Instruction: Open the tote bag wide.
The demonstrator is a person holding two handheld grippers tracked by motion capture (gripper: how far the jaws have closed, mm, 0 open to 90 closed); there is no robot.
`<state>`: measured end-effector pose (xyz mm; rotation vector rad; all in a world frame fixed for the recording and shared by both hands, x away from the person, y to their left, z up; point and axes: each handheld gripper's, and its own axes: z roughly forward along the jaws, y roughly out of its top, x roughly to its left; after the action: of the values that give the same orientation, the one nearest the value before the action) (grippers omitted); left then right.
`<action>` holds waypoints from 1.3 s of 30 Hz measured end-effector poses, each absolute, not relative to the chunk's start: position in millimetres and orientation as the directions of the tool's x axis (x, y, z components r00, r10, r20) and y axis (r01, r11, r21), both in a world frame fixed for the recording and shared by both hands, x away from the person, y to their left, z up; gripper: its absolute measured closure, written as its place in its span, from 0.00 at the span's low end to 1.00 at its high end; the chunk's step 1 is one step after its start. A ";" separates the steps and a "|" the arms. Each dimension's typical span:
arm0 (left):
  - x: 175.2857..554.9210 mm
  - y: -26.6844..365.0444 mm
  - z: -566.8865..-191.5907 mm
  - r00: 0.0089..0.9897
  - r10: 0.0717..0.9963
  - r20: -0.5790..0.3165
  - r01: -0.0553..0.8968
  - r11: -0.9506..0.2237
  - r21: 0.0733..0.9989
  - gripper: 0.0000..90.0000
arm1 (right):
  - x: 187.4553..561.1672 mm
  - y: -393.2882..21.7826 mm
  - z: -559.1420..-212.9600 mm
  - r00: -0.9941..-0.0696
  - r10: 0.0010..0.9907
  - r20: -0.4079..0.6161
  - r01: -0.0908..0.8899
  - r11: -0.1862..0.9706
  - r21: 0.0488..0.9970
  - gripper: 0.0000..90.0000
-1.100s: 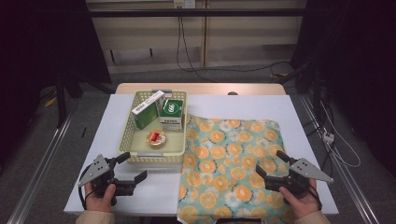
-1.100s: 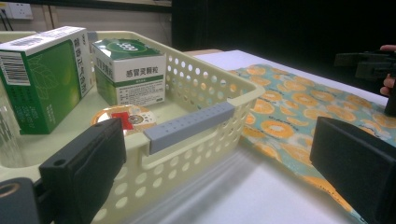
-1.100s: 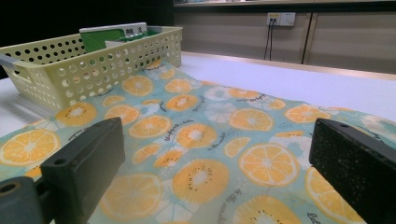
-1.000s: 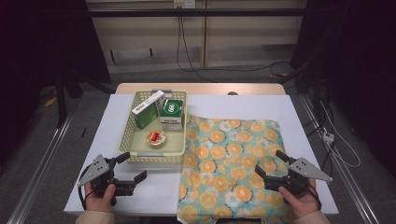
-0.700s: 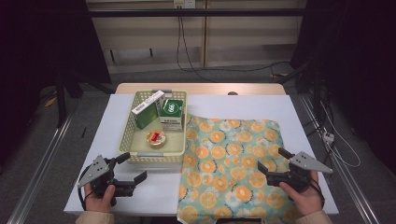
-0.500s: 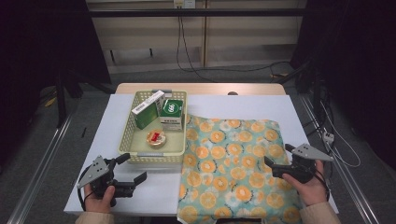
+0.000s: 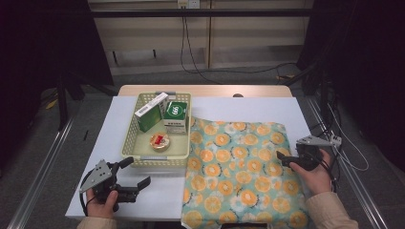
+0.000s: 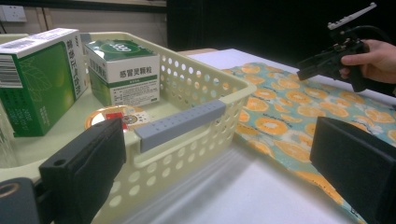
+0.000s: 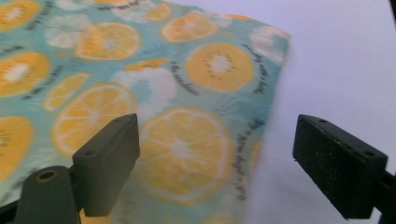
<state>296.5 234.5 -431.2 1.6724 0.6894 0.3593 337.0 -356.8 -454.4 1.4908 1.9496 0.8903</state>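
right gripper (image 7: pixel 286 160) hangs wide open at the cloth (image 7: pixel 239 167) far right edge, so looks like the grab step; next it needs to pinch that edge. left gripper (image 7: pixel 136 174) open too, idle by the basket (image 7: pixel 128 143).

The table (image 7: pixel 239 107) carries a white sheet over most of its top, with bare wood showing along the far edge at twelve o'clock. Directly on the white lie two things: a cream perforated basket (image 7: pixel 138 160) toward ten o'clock, and an orange-slice patterned cloth (image 7: pixel 239 176) from the centre to five o'clock, its near edge seemingly hanging over the table's front.
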 end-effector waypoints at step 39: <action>295.0 233.1 -430.3 0.775 0.620 -0.124 0.239 -0.105 0.965 0.04 | 338.4 -364.3 -430.2 -0.296 0.955 -0.016 0.578 0.193 0.793 0.38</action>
<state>295.0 233.1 -430.3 1.6834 0.6856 0.3680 338.4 -364.3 -430.2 1.4279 1.9535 0.9477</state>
